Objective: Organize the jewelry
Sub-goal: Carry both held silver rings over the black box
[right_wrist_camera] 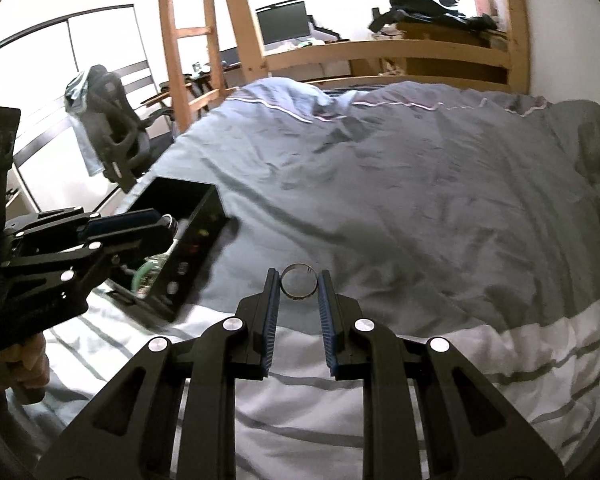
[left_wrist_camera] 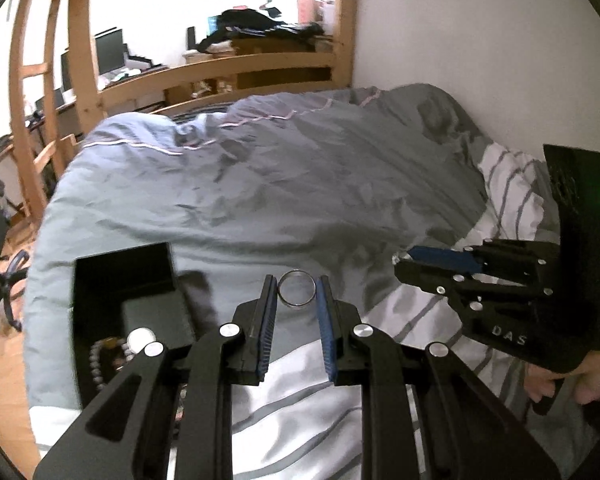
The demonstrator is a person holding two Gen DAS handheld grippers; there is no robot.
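Observation:
Above the bed, my left gripper [left_wrist_camera: 296, 285] is shut on a silver ring [left_wrist_camera: 298, 306], pinched upright between its blue pads. My right gripper [right_wrist_camera: 299, 280] is likewise shut on a second silver ring [right_wrist_camera: 299, 298], this one with dark marks on the band. A black jewelry box [left_wrist_camera: 120, 276] lies open on the duvet at lower left, with a bead bracelet [left_wrist_camera: 96, 364] and a white round piece inside. In the right wrist view the box [right_wrist_camera: 198, 236] sits left of centre, with the left gripper [right_wrist_camera: 167, 225] over its near end. The right gripper [left_wrist_camera: 402, 261] shows side-on at the right.
A grey-blue duvet [left_wrist_camera: 268, 184] covers the bed over a white striped sheet [left_wrist_camera: 508, 184]. A wooden bunk frame and ladder [right_wrist_camera: 188, 40] stand behind, a white wall to the right. An office chair [right_wrist_camera: 108, 136] and a desk with monitors are beyond the bed's left edge.

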